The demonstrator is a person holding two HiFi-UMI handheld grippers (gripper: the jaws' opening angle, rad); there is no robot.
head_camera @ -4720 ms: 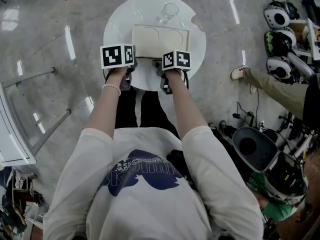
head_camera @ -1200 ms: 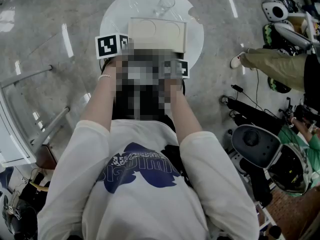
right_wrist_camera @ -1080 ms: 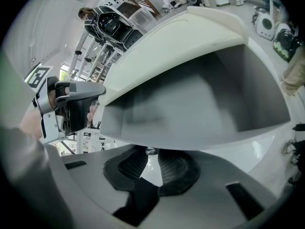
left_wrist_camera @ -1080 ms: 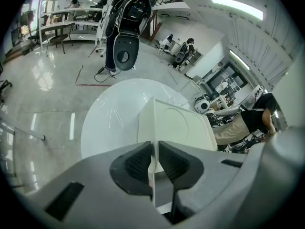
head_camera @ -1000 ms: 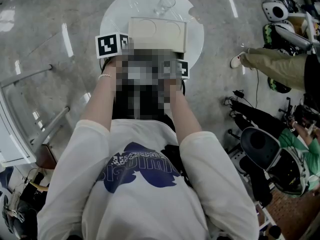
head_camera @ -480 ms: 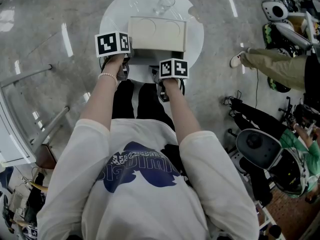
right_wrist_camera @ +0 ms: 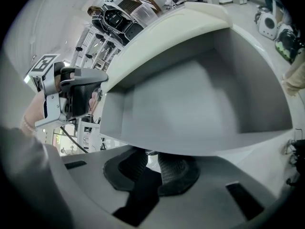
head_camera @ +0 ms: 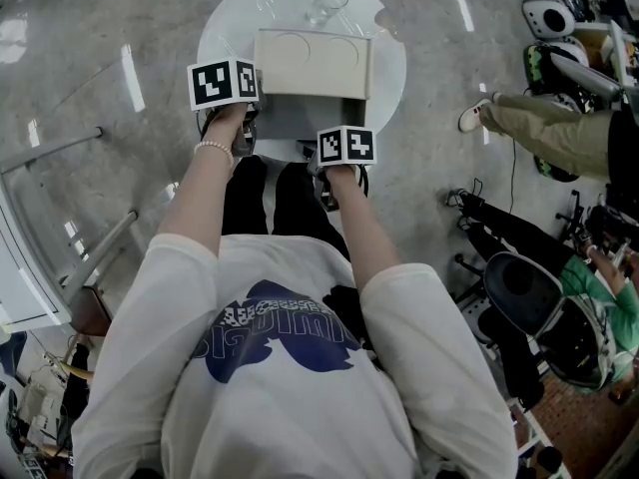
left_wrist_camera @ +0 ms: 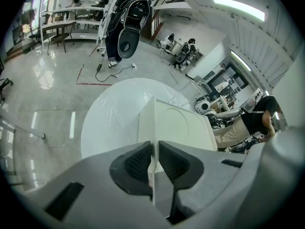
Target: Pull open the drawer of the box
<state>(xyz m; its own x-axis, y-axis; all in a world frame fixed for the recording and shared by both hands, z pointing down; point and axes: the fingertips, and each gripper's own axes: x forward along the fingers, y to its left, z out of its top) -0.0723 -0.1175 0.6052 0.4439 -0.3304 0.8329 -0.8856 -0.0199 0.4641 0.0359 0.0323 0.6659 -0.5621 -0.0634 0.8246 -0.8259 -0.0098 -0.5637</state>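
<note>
A cream box point(head_camera: 313, 63) stands on a round white table point(head_camera: 225, 28). Its grey drawer point(head_camera: 285, 118) is slid partly out toward me. In the left gripper view my left gripper point(left_wrist_camera: 152, 162) is shut on a thin white edge of the box point(left_wrist_camera: 178, 125) at its near left corner. My right gripper point(right_wrist_camera: 151, 163) sits under the front wall of the drawer point(right_wrist_camera: 190, 99), shut on a small handle that the wall mostly hides. The drawer's inside shows empty. In the head view the left gripper point(head_camera: 243, 118) is beside the box and the right gripper point(head_camera: 327, 160) is at the drawer's front.
A clear glass point(head_camera: 324, 6) stands on the table behind the box. A person point(head_camera: 544, 133) stands to the right on the floor, among helmets point(head_camera: 547, 18), cables and a black seat point(head_camera: 524, 292). A metal frame point(head_camera: 60, 148) lies at the left.
The right gripper has come slightly toward me with the drawer front, so a little more of the drawer shows. The left gripper and the box have stayed put.
</note>
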